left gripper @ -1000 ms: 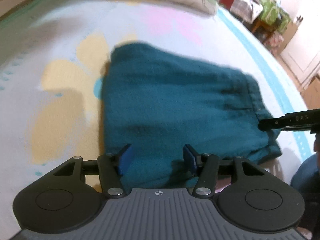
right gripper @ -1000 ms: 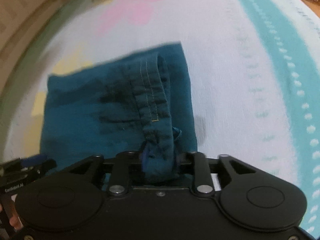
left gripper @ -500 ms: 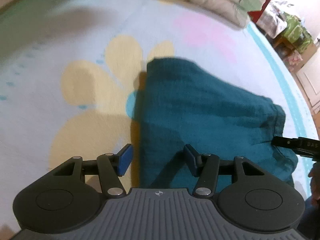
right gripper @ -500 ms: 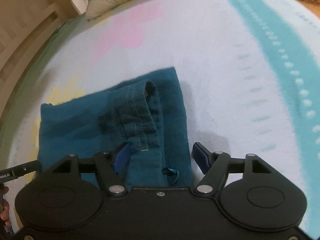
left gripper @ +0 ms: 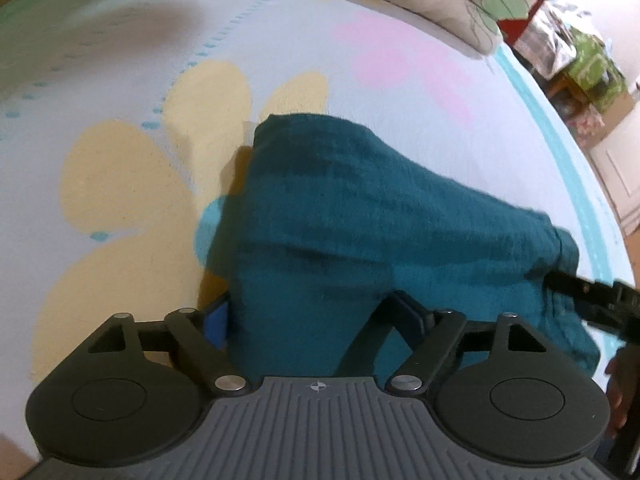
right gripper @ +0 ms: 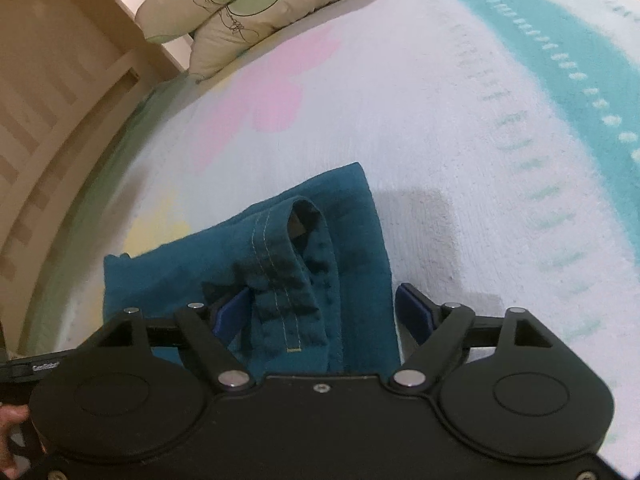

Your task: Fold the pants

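On floral bedspread point(left gripper: 120, 184), folded teal pants point(left gripper: 380, 220), both claws (left point(left gripper: 316, 320), right point(right gripper: 324, 312)) spread apart, lettering unreadable

Left gripper point(left gripper: 314, 320): jaws spread wide, blue pads point(left gripper: 214, 326) well apart, pointed forward and low over the surface. Right gripper point(right gripper: 322, 312): jaws likewise spread wide, one blue pad on each side, aimed forward and downward. Visible in the left wrist view at the right edge as a dark finger tip point(left gripper: 588, 294). Bare hand point(right gripper: 10, 420) glimpsed at the lower left edge of the right wrist view.
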### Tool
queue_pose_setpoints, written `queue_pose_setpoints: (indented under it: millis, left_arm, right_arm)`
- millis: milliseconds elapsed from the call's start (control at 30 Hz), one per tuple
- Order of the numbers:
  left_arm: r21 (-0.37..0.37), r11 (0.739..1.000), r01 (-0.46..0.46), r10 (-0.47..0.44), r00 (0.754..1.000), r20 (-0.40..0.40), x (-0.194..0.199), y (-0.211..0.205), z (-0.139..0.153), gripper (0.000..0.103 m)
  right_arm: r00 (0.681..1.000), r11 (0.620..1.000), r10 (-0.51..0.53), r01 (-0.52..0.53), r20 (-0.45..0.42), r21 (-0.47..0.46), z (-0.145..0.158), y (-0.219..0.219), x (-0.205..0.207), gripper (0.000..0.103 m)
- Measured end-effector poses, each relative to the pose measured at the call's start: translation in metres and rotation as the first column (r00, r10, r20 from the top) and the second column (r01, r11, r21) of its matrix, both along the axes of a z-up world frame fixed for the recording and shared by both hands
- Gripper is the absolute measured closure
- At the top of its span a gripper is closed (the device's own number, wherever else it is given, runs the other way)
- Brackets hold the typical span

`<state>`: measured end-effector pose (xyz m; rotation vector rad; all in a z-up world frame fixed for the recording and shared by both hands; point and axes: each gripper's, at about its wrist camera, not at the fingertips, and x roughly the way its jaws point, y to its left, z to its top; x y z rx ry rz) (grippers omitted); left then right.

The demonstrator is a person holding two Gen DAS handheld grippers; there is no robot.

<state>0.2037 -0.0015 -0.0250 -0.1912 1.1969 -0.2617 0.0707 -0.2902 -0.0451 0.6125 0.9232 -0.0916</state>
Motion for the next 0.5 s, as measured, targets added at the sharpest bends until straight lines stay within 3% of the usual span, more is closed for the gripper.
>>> queue_pose_setpoints:
  millis: [233, 300, 333, 433, 467, 500]
  left_arm:
    - [-0.084, 0.995, -0.059, 0.057, 0.998, -0.022, 0.009, 0.011, -0.004, 0.024]
    - [-0.117, 0.99, -0.08, 0.076, 0.996, -0.036, 0.011, 0.016, -0.004, 0.024]
    - [-0.127, 0.988, -0.085, 0.081, 0.996, -0.04, 0.011, 0.019, -0.004, 0.028]
    - [-0.079, 0.992, -0.102, 0.101, 0.995, -0.024, 0.007, 0.015, -0.001, 0.068]
    - [-0.061, 0.993, -0.104, 0.103, 0.995, -0.009, 0.003, 0.014, 0.001, 0.078]
    - [-0.053, 0.993, -0.105, 0.105, 0.994, 0.006, 0.0, 0.013, 0.002, 0.081]
  right_arm:
    - [0.995, 0.993, 0.102, -0.102, 0.003, -0.058, 0.0, 0.017, 0.009, 0.018]
    - [0.989, 0.982, 0.15, -0.149, -0.004, -0.113, 0.001, 0.025, 0.012, 0.03]
    - [0.985, 0.974, 0.174, -0.174, -0.011, -0.147, 0.001, 0.029, 0.013, 0.042]
    - [0.978, 0.963, 0.207, -0.204, 0.004, -0.175, 0.006, 0.036, 0.011, 0.06]
    - [0.977, 0.961, 0.213, -0.208, 0.007, -0.183, 0.007, 0.037, 0.01, 0.063]
    - [0.976, 0.957, 0.217, -0.212, 0.006, -0.2, 0.008, 0.04, 0.009, 0.064]
